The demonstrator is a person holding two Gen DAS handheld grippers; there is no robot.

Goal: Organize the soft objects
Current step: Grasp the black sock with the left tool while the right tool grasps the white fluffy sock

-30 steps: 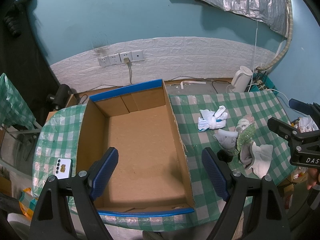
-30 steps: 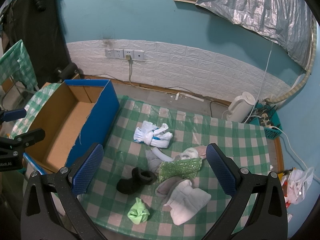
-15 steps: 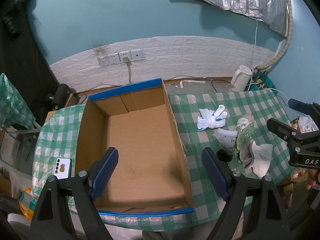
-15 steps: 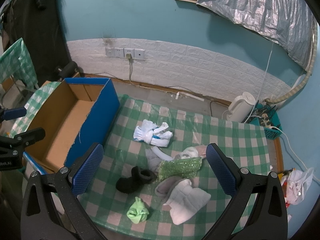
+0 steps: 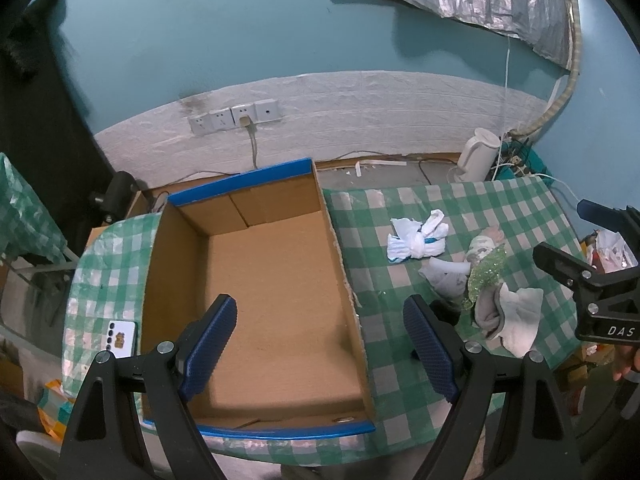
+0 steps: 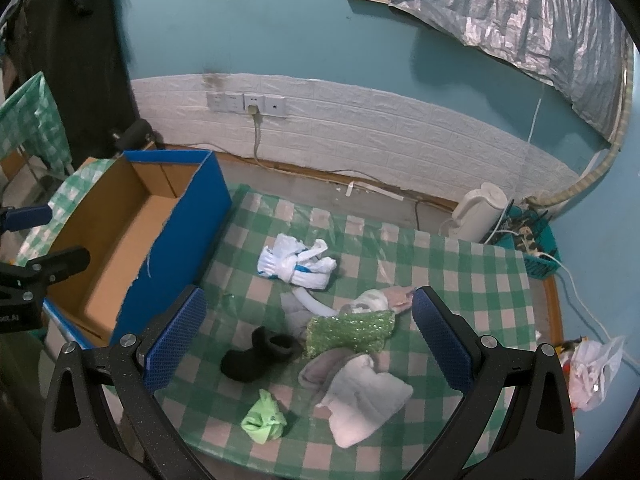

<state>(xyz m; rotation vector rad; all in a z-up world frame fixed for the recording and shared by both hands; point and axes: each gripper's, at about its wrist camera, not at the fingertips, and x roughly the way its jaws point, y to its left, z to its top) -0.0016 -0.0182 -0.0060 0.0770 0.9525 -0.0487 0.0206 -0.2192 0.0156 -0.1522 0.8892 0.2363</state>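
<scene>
An open cardboard box [image 5: 276,280] with blue edges stands on the left of the green checked table; it also shows in the right wrist view [image 6: 132,248]. My left gripper [image 5: 320,344] is open and empty above the box. My right gripper [image 6: 308,336] is open and empty above a pile of soft things: a white and blue knotted bundle [image 6: 298,264], a green sequin cloth [image 6: 352,330], a black sock [image 6: 256,354], a light green sock [image 6: 264,422], a white and grey sock pair [image 6: 360,392]. The bundle [image 5: 416,240] and sequin cloth [image 5: 486,276] also show in the left wrist view.
A phone [image 5: 120,338] lies on the table left of the box. A white kettle [image 6: 478,212] and a teal basket of cables [image 6: 532,240] stand by the back wall. A plastic bag [image 6: 592,368] hangs off the right edge.
</scene>
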